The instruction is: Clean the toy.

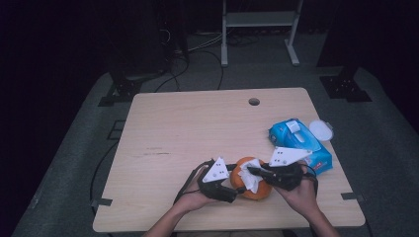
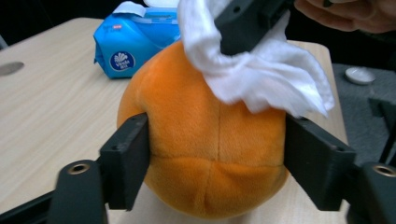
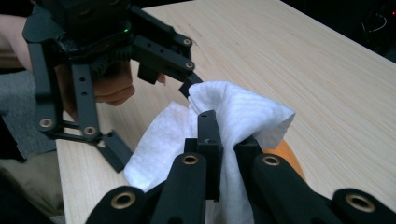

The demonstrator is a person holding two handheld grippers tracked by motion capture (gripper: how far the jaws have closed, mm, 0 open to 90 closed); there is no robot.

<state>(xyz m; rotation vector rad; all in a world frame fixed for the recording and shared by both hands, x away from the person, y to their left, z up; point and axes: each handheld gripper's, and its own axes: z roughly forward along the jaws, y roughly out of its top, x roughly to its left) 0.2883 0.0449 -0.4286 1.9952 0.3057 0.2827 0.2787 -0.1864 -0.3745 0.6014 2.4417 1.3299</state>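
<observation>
Black left tongs clamped on either flank of orange plush; right tongs pinched together on white wipe, draped over top of plush. Plush resting near front edge of desk. Blue wipe pack just right of plush, white lid beyond pack.

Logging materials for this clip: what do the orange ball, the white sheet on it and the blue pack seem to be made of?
Orange ball: plush fabric, likely soft-stuffed; short matte fuzz and stitched seams show.
White sheet: probably a nonwoven wipe or tissue; it drapes in limp folds with a faint ribbed texture.
Blue pack: thin glossy plastic film, judging by its sheen and wrinkles, with a white flip lid, seemingly rigid plastic.
</observation>
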